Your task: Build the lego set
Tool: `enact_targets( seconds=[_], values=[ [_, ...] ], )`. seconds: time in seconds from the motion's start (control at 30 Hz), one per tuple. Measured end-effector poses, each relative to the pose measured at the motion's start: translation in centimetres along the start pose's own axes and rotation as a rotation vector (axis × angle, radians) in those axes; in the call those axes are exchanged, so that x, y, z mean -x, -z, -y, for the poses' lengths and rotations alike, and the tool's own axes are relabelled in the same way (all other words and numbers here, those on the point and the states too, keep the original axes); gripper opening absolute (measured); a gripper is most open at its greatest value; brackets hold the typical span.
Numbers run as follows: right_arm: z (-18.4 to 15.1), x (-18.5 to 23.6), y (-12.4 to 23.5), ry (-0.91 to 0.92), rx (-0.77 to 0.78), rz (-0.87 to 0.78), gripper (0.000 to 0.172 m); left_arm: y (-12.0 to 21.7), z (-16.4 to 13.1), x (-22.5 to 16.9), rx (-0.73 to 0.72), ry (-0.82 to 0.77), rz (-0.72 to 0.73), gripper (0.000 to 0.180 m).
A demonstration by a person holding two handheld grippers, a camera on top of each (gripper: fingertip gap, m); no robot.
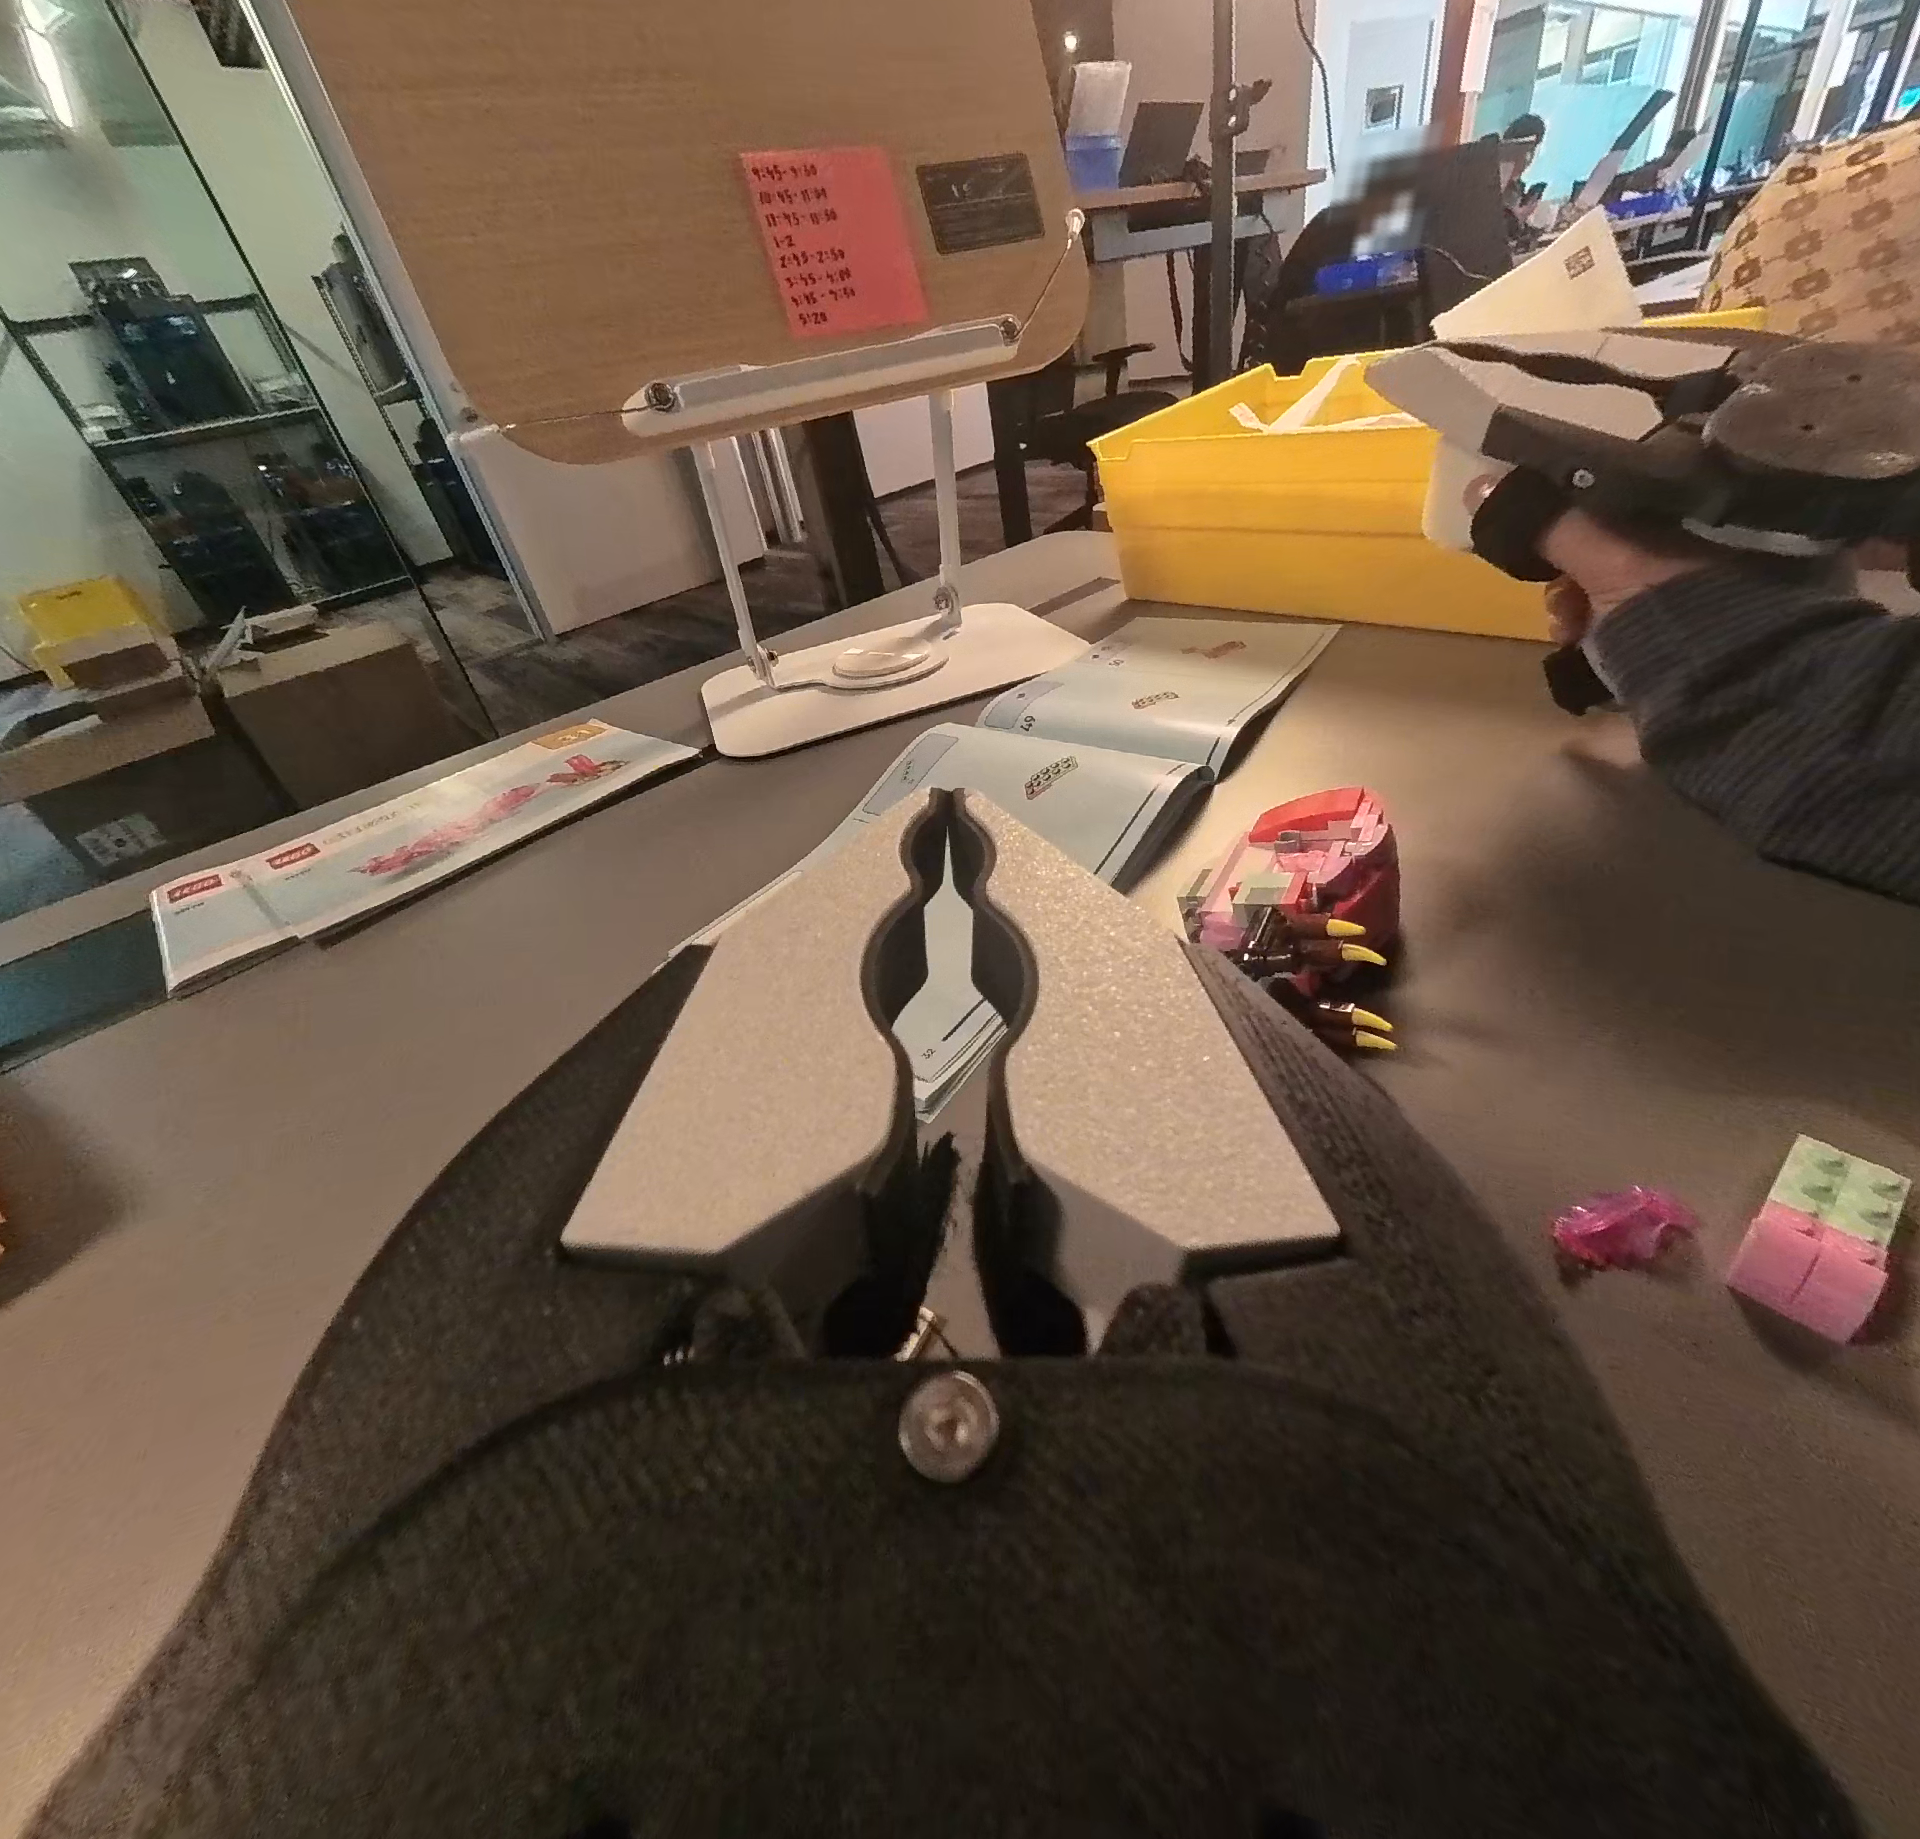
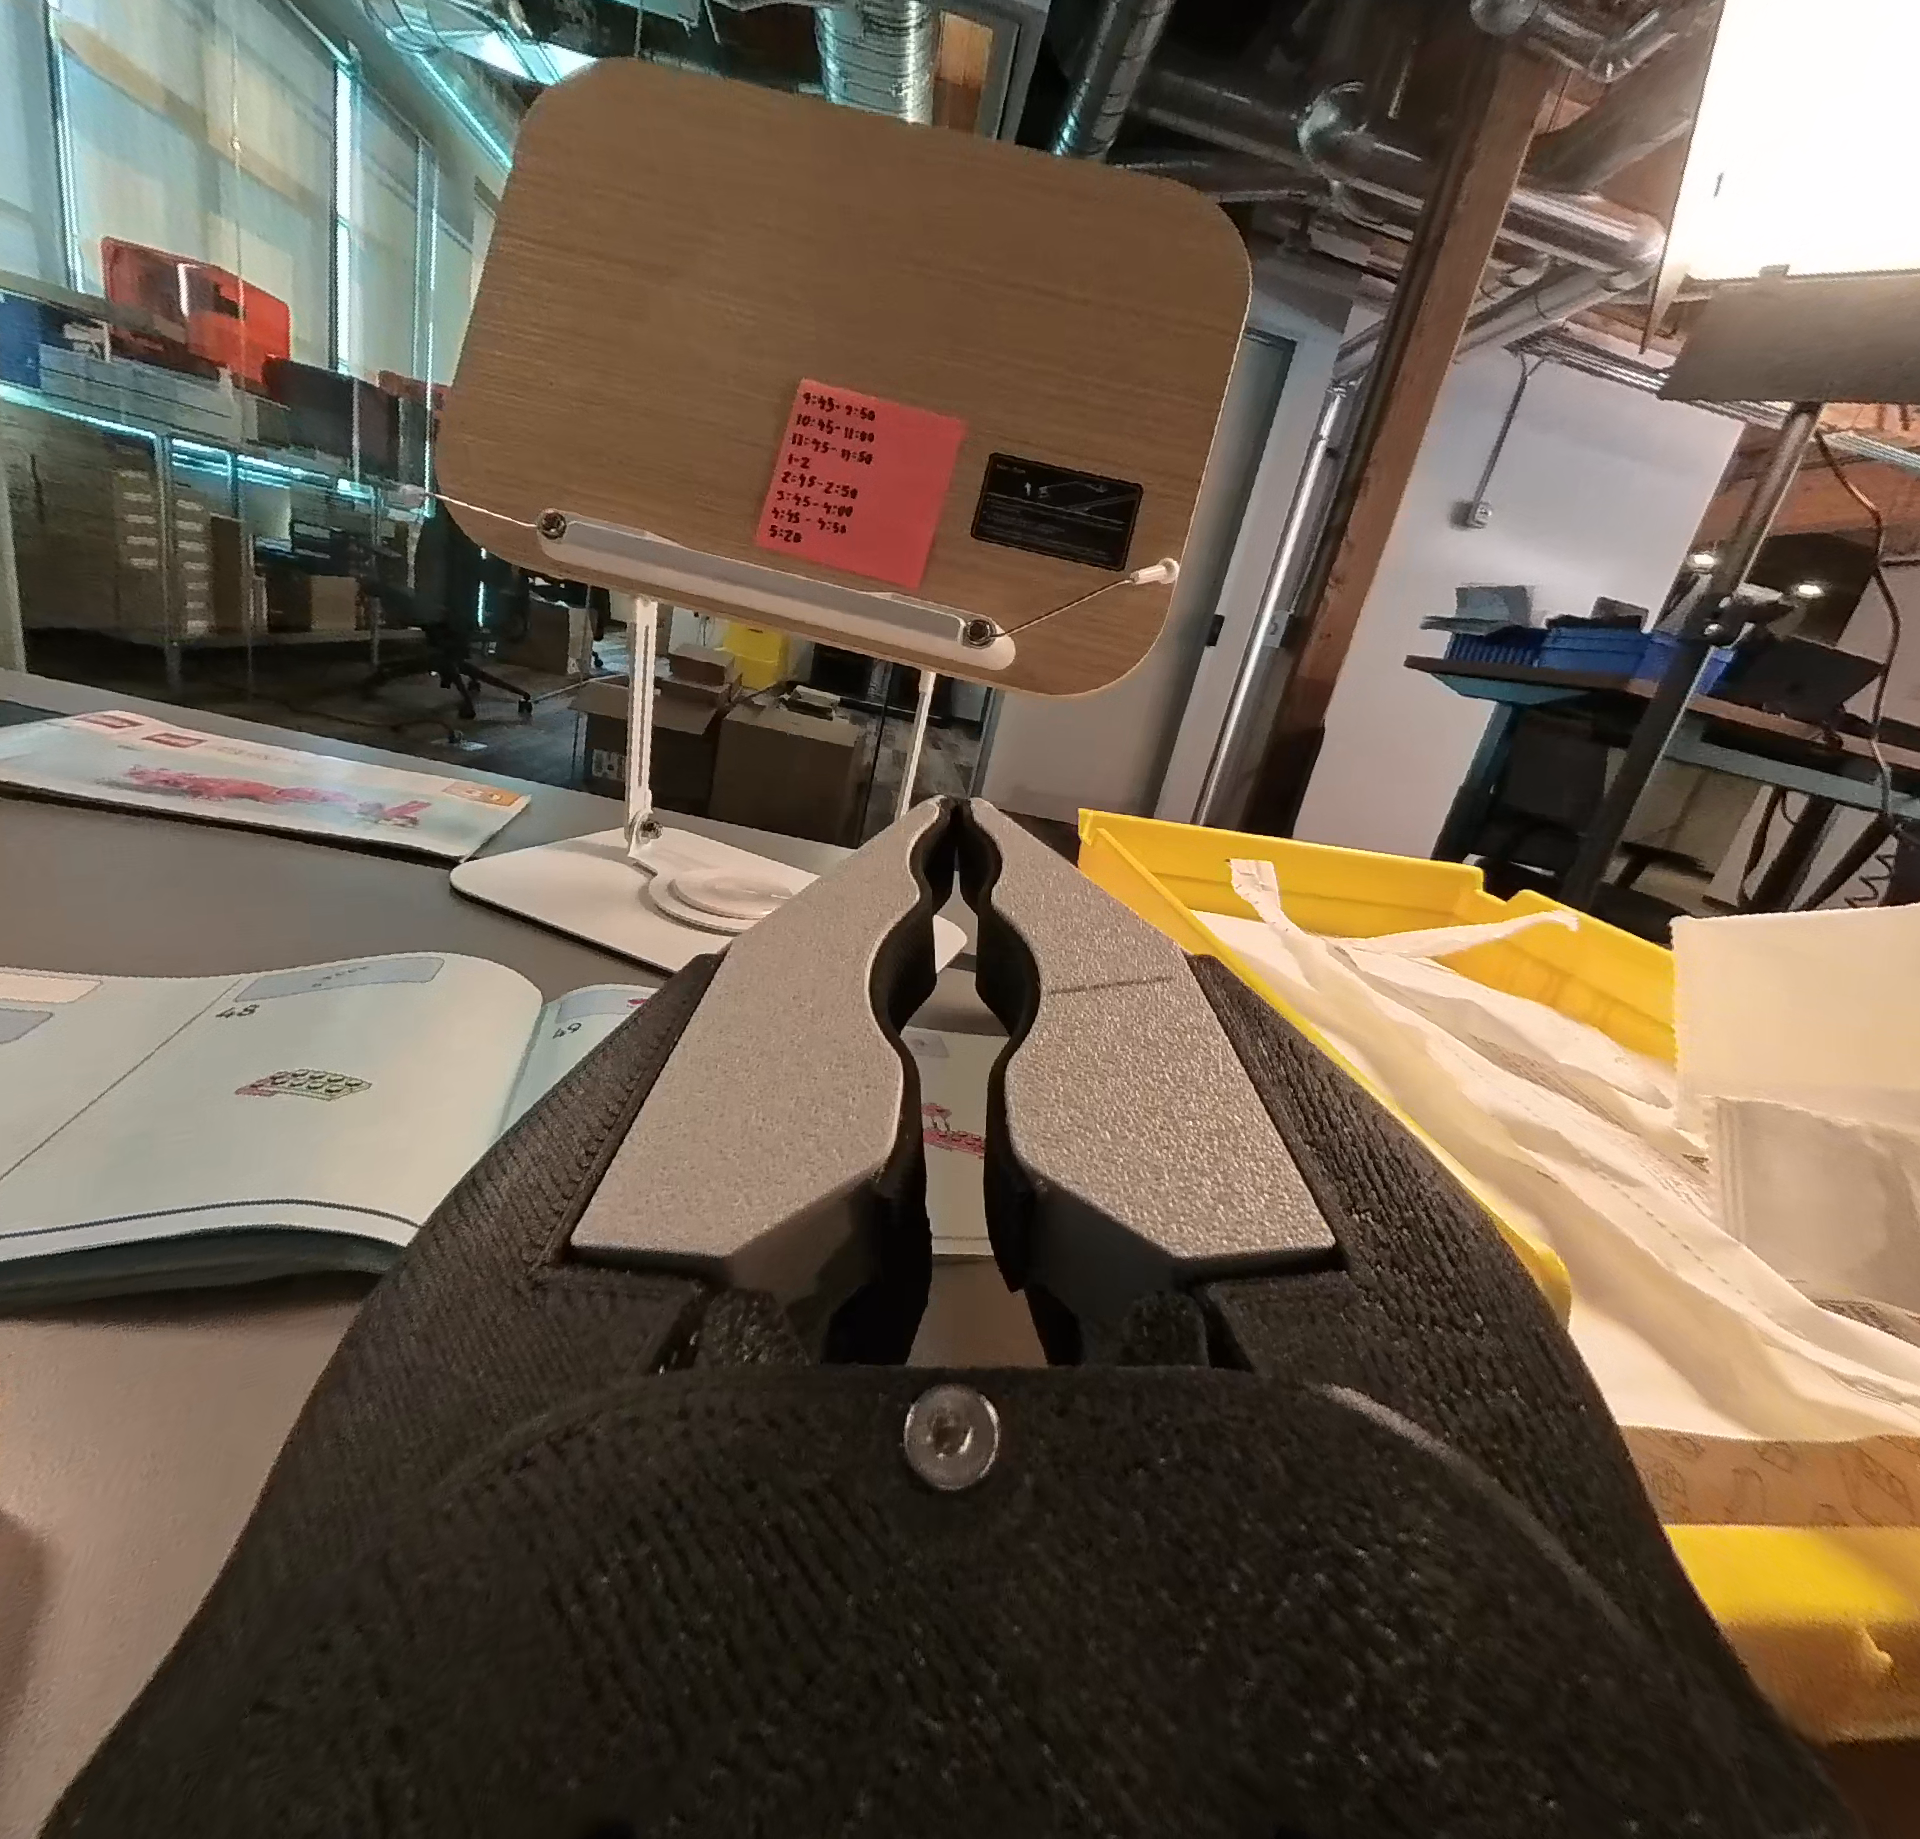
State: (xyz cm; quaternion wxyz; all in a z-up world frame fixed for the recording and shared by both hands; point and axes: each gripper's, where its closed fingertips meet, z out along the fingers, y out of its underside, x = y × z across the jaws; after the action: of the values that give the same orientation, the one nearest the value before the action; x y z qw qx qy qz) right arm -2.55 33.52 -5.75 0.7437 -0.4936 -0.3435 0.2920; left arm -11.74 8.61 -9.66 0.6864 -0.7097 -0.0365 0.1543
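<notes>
Left tongs (image 1: 951,802): tips pressed together, nothing between them, poised above the near page of the open instruction booklet (image 1: 1101,750).

Open instruction booklet: pale blue pages with small brick diagrams, lying flat on the grey tabletop (image 1: 416,1114), spine raised in a soft hump. All places below are relative to this booklet.

Just to its right: a partly built brick model (image 1: 1304,890), dark red shell with pink and grey bricks, yellow-tipped claws pointing right. Farther right and nearer the camera: a crumpled pink translucent piece (image 1: 1621,1223) and a small block of pink and pale green bricks (image 1: 1823,1239), close together but apart.

To its left: a closed booklet (image 1: 395,849) with a pink model on the cover.

Behind it: a white-based book stand (image 1: 883,677) carrying a wood-grain board with a pink sticky note (image 1: 831,241) and a dark plate.

Behind and to the right: a yellow bin (image 2: 1382,901) holding torn white paper bags (image 2: 1507,1083).

Right tongs (image 2: 956,807): tips meeting, bare, held up over the booklet's right page beside the bin. In the left wrist view a hand (image 1: 1590,594) in a dark striped sleeve carries them.
</notes>
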Motion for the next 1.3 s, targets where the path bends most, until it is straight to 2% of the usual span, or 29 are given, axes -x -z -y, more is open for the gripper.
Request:
enact_targets(
  seconds=[0.6,0.9,1.1,1.3],
  values=[
    [-0.1,-0.3,0.0,-0.029,0.000,-0.006,0.000,0.0,0.0,-0.1,-0.001,-0.001,-0.005,0.000],
    [0.0,0.1,0.0,-0.031,-0.002,0.009,0.000,-0.2,-0.1,-0.9,0.012,-0.058,-0.019,0.000],
    [0.8,3.7,0.0,-0.050,-0.019,0.138,0.000,-0.2,-0.1,-1.3,0.010,-0.077,-0.026,0.000],
    [0.5,7.7,0.1,0.092,0.001,0.281,0.000,-0.3,0.0,-1.5,0.010,-0.085,-0.035,0.000]
  ],
)
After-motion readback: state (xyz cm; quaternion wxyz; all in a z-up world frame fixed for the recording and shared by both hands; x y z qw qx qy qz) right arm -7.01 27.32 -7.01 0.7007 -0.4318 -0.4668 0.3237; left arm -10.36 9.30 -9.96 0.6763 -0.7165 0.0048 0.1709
